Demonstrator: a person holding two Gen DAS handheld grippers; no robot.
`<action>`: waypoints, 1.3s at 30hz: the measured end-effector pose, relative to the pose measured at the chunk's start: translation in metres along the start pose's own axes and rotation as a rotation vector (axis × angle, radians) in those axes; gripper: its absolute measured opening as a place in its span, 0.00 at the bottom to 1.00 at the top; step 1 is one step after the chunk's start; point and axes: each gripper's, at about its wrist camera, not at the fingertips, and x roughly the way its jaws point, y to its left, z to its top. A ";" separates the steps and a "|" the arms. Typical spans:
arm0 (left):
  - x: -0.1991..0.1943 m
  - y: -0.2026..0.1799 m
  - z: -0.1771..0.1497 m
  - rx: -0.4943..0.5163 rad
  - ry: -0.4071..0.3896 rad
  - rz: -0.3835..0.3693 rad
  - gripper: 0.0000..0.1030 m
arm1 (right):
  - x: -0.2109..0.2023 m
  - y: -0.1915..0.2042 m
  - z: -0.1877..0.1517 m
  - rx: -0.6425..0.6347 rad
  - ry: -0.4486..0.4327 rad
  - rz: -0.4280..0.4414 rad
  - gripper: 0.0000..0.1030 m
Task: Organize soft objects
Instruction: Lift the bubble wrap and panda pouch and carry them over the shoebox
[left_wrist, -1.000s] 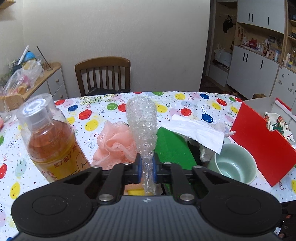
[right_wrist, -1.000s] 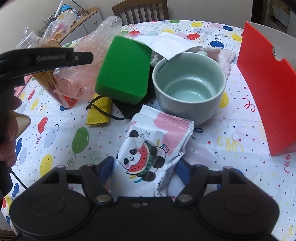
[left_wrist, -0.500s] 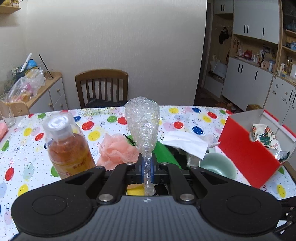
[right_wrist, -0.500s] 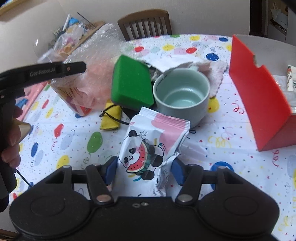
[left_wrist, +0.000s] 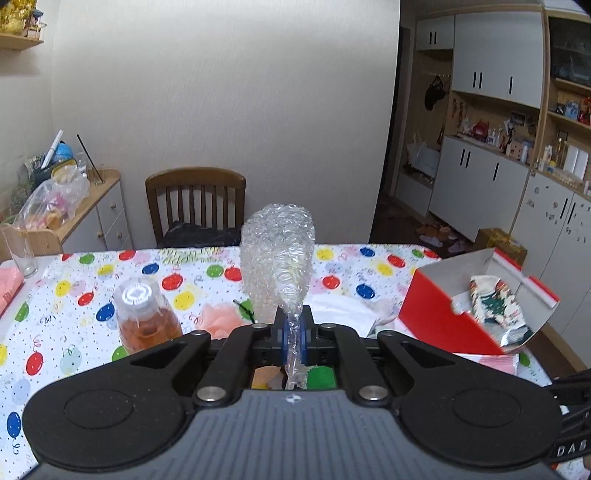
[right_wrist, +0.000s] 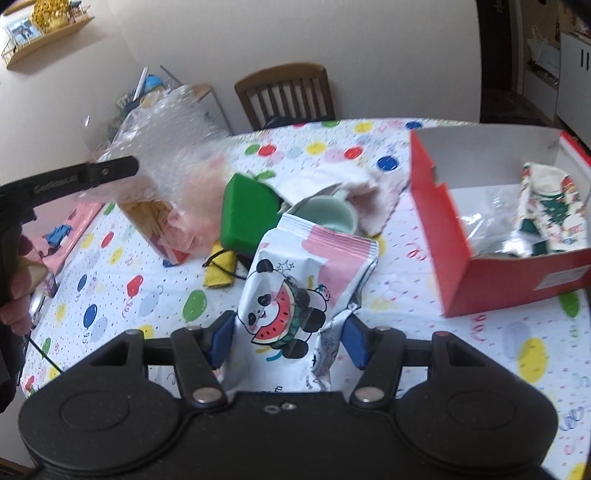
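My left gripper (left_wrist: 293, 338) is shut on a sheet of clear bubble wrap (left_wrist: 277, 264) and holds it up above the table; the wrap also shows in the right wrist view (right_wrist: 166, 144). My right gripper (right_wrist: 290, 338) is shut on a white and pink panda pouch (right_wrist: 295, 291), lifted off the table. A red box (right_wrist: 443, 221) stands at the right with a patterned cloth (right_wrist: 554, 210) inside; the box also shows in the left wrist view (left_wrist: 439, 317). A green sponge (right_wrist: 247, 214), a pink mesh pouf (left_wrist: 221, 317) and a white towel (right_wrist: 369, 192) lie mid-table.
An amber bottle (left_wrist: 144, 321) stands at the left. A pale green cup (right_wrist: 332, 218) sits beside the sponge, and a yellow item (right_wrist: 219, 271) lies in front of it. A wooden chair (left_wrist: 195, 206) is behind the table. A drinking glass (left_wrist: 18, 251) stands far left.
Both grippers have risen and pulled back from the table with their loads. The red box's inside has come into view at the right.
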 end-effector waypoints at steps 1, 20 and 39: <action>-0.003 -0.002 0.003 0.001 -0.007 -0.003 0.05 | -0.005 -0.004 0.001 0.001 -0.008 -0.002 0.58; -0.046 -0.101 0.073 0.074 -0.169 -0.151 0.05 | -0.078 -0.095 0.034 0.013 -0.153 -0.083 0.58; 0.025 -0.219 0.088 0.078 -0.061 -0.336 0.06 | -0.082 -0.190 0.070 -0.027 -0.138 -0.177 0.58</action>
